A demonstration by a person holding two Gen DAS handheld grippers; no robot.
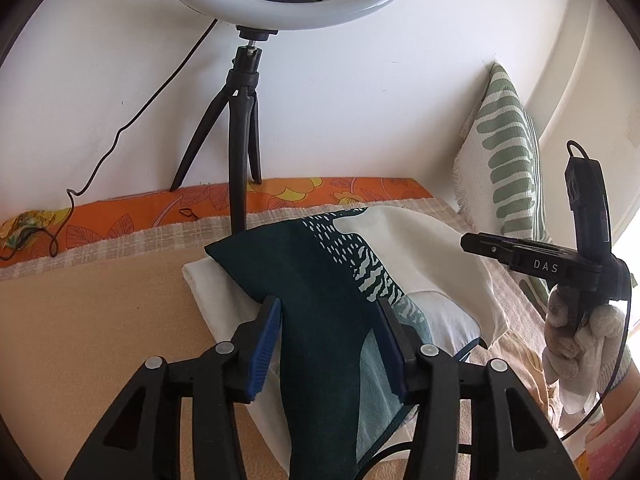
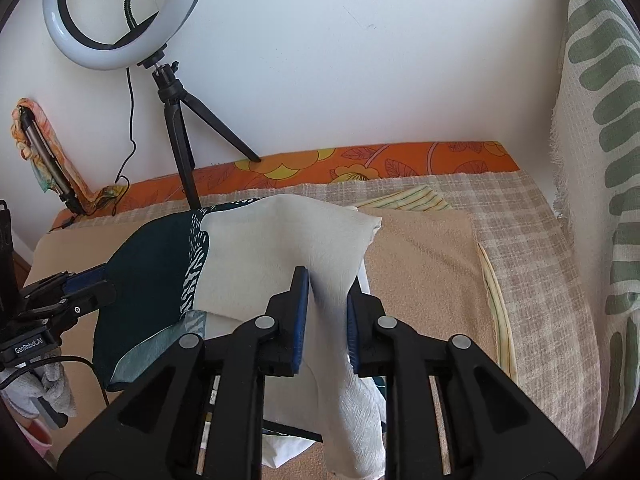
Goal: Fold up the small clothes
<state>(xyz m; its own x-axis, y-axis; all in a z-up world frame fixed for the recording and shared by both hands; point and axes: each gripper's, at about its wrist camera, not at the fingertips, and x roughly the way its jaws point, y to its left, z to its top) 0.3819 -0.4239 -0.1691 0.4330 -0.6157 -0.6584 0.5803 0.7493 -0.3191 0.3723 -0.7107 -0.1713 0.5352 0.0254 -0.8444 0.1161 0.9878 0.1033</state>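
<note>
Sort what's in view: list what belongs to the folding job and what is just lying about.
Job:
- garment, dark teal and white
- left gripper, jaws apart around the teal part
- right gripper, jaws apart around the white part
- tan mat under it

Lying about:
- ring light on tripod
- leaf-print cushion
- orange floral cloth

Two grippers are seen: the left gripper [image 1: 328, 344] and the right gripper [image 2: 328, 316]. One patterned garment [image 1: 320, 280], one ring light [image 1: 280, 4] on one tripod [image 1: 240, 128], and one leaf-print cushion [image 1: 508, 152] are counted.
</note>
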